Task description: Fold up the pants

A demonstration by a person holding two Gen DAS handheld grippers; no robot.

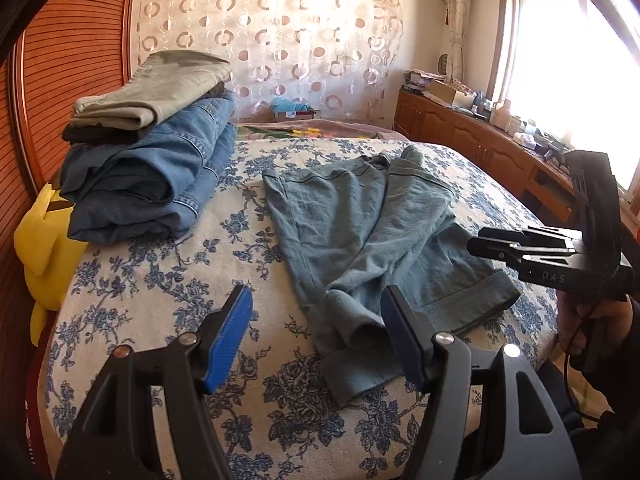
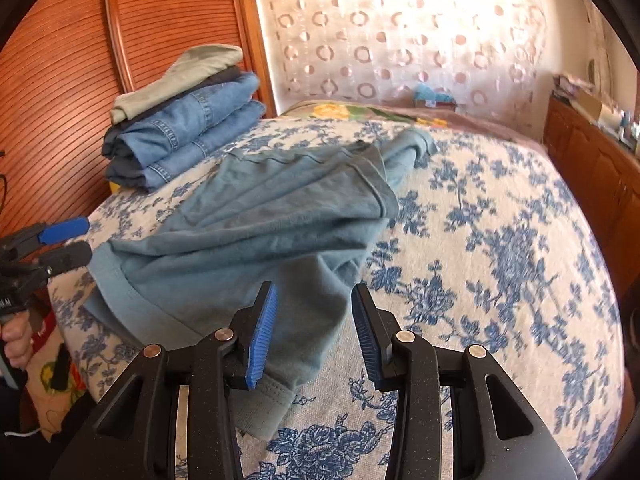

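A pair of blue-green pants lies spread and wrinkled on the floral bed cover, waistband far, leg hems near; it also shows in the right wrist view. My left gripper is open and empty, hovering just above the near leg hem. It also shows at the left edge of the right wrist view. My right gripper is open and empty above the other leg's hem. In the left wrist view it shows at the right, over the pants' right leg.
A stack of folded jeans and grey pants sits at the bed's far left by the wooden headboard. A yellow plush lies beside the bed. A wooden cabinet with clutter runs under the window.
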